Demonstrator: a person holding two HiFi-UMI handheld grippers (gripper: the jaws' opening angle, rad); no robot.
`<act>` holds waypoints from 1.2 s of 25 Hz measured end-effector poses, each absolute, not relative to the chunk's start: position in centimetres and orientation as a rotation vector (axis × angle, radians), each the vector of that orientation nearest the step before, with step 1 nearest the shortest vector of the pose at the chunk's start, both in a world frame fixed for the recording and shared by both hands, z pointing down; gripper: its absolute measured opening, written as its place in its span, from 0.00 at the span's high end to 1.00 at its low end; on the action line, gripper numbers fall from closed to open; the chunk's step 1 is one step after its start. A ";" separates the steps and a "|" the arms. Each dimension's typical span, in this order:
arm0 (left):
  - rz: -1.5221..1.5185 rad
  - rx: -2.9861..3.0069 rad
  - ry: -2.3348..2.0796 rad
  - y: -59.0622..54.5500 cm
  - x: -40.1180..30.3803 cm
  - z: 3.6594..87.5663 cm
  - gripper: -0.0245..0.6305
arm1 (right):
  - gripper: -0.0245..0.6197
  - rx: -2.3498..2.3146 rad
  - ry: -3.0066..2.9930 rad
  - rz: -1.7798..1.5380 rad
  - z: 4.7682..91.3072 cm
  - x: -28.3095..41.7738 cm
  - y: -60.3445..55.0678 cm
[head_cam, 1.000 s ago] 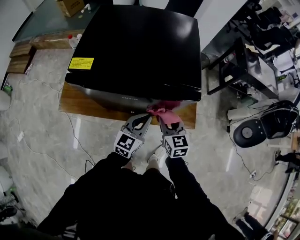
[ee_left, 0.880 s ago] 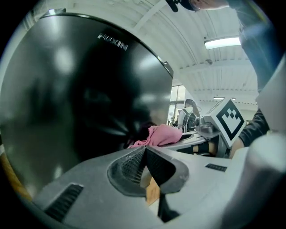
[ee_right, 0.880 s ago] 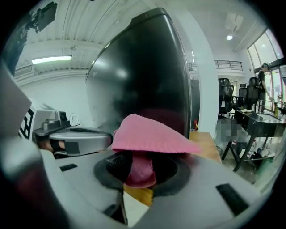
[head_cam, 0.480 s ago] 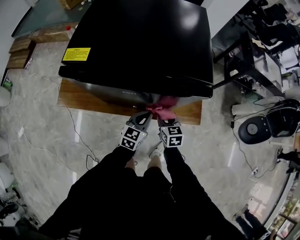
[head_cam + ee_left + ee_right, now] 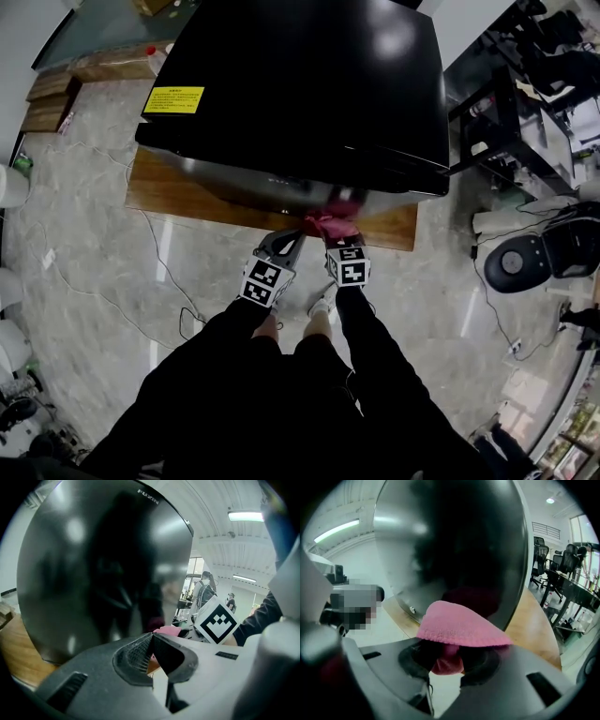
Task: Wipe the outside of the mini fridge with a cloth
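Head view: a black glossy-topped mini fridge (image 5: 300,75) with a steel-grey front stands on a low wooden platform (image 5: 159,192). A crumpled pink terry cloth (image 5: 330,223) sits against the lower front of the fridge, right of centre, held up by the right gripper (image 5: 336,240). The left gripper (image 5: 285,242) hangs just beside it, carrying nothing.

Left gripper view: its jaws are together, tips meeting with nothing between them. The reflective door fills the frame ahead.

Right gripper view: its jaws are clamped on a fold of the cloth, which fans out above them, close to or against the door.

Wiping looks under way on the front. No surface shows what has been cleaned, so the top and sides probably remain
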State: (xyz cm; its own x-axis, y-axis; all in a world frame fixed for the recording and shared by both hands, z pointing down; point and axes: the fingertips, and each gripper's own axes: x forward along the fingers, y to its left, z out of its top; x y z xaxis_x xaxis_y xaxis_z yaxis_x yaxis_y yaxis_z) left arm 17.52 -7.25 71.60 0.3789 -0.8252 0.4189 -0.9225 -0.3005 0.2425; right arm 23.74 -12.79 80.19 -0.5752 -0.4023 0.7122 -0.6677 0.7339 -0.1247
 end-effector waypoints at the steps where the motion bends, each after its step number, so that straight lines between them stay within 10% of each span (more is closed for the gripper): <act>1: 0.289 2.210 -1.514 -6.9 17.0 71.0 0.95 | 0.77 0.794 -2.264 0.492 79.5 23.5 -12.2; 18: -0.009 2.362 -1.909 0.9 2.6 47.1 0.95 | 0.77 0.626 -2.897 0.337 47.7 7.4 -3.2; 30: -0.063 2.309 -2.030 1.7 -4.0 44.0 0.95 | 0.77 0.593 -2.952 0.621 45.1 -0.2 -4.0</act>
